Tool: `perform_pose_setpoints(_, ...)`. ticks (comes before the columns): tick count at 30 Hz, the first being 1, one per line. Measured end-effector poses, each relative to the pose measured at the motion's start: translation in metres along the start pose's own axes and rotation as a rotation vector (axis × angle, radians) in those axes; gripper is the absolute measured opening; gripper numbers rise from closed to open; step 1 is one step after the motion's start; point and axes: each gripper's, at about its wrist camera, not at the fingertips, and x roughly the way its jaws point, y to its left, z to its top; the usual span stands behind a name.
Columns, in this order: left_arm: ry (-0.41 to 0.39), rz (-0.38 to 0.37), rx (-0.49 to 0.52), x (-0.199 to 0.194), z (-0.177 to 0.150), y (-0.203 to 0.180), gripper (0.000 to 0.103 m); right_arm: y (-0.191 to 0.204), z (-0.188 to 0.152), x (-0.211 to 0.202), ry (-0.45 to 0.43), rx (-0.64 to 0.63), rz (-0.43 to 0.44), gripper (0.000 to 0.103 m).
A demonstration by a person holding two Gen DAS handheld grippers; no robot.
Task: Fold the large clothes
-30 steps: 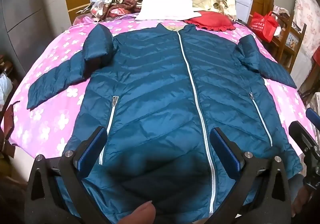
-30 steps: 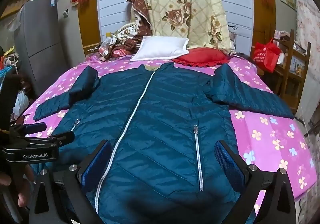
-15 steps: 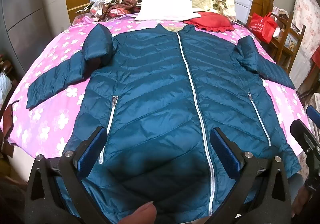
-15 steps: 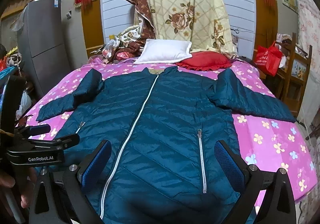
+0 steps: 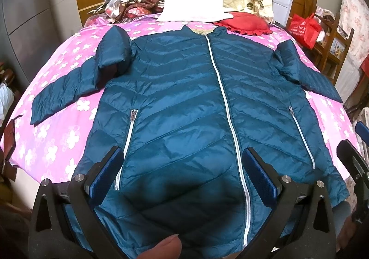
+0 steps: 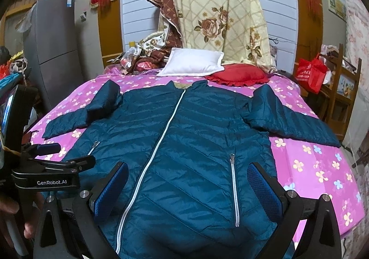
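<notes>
Teal quilted jacket [image 5: 184, 102] is lying front-up, zipped, sleeves spread, on the pink flowered bed [image 5: 55, 143] | left hand-held gripper [image 5: 183, 171] is hovering over its near hem, fingers apart | right hand-held gripper [image 6: 188, 186] is hovering alongside, fingers apart, gripping nothing

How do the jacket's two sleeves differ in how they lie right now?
The left sleeve is doubled at the shoulder, a puffed fold sitting on top of it; the right sleeve runs out in one smooth length. The left sleeve's cuff lies fully on the pink bedspread; the right sleeve's cuff reaches the bed's edge. Both are teal, quilted, spread outward, and untouched by either gripper.
</notes>
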Motion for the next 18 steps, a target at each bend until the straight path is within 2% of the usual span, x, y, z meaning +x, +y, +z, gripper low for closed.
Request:
perform_pose_setpoints(5, -0.033, -0.009, 0.018, -0.004, 0.004, -0.007, 0.103, -0.006, 0.001, 0.000, -0.001, 0.022, -0.003, 0.102)
perform_pose_setpoints(7, -0.063, -0.035, 0.016, -0.007, 0.007, -0.008, 0.103, -0.009, 0.002, -0.003, -0.029, 0.024, 0.007, 0.102)
perform_pose_setpoints(9, -0.092, -0.056, 0.000, -0.002, 0.003, 0.006, 0.103, -0.011, 0.003, -0.007, -0.061, 0.028, 0.008, 0.102)
perform_pose_setpoints(13, -0.115, -0.073, -0.006, 0.002, 0.010, 0.008, 0.103, -0.013, 0.005, -0.007, -0.103, 0.005, -0.029, 0.102)
perform_pose_setpoints(18, -0.100, -0.070, -0.044, 0.020, 0.033, 0.018, 0.103, -0.021, 0.018, 0.016, -0.061, 0.010, -0.047, 0.102)
